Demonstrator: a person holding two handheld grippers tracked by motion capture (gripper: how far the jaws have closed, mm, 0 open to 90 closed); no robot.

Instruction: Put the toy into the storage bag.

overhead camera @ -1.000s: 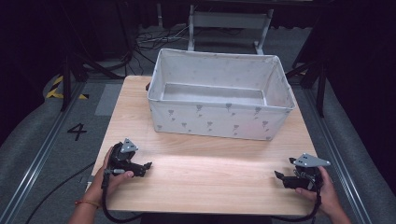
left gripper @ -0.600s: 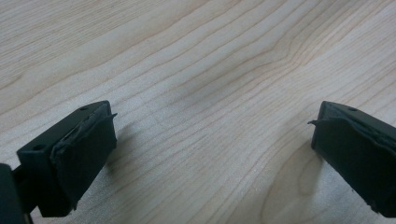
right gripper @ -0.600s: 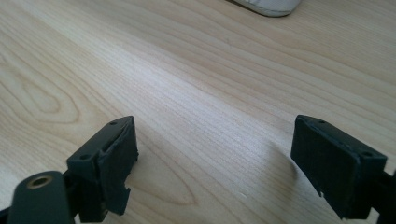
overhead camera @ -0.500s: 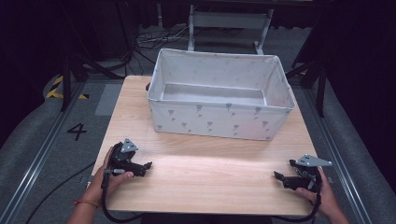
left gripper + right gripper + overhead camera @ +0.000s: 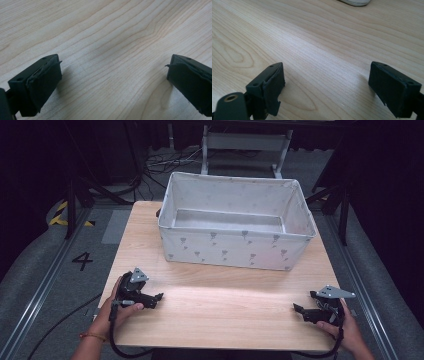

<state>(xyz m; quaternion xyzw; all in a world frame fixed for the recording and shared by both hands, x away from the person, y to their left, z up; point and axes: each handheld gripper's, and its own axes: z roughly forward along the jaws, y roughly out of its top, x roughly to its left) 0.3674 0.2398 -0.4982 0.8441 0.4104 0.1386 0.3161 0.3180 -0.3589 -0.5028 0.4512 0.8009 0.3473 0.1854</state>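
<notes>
My left gripper (image 5: 157, 299) lies low over the wooden table (image 5: 225, 320) near its front left, held in a hand. Its jaws (image 5: 113, 75) stand wide apart with only bare wood between them, so it is open. At the front right, a hand holds my right gripper (image 5: 302, 303), which points left across the table. Its jaws (image 5: 327, 82) have just been opening and now stand wide, with nothing between them. A white fabric bin (image 5: 235, 247) with a grey pattern stands at the back of the table, far from both grippers.
A broad strip of bare wood lies between the two grippers. The bin's bottom edge (image 5: 355, 2) shows at the top of the right gripper view. Cables and a metal frame (image 5: 245, 142) sit on the floor behind the table. Grey floor with a painted 4 (image 5: 82, 261) lies to the left.
</notes>
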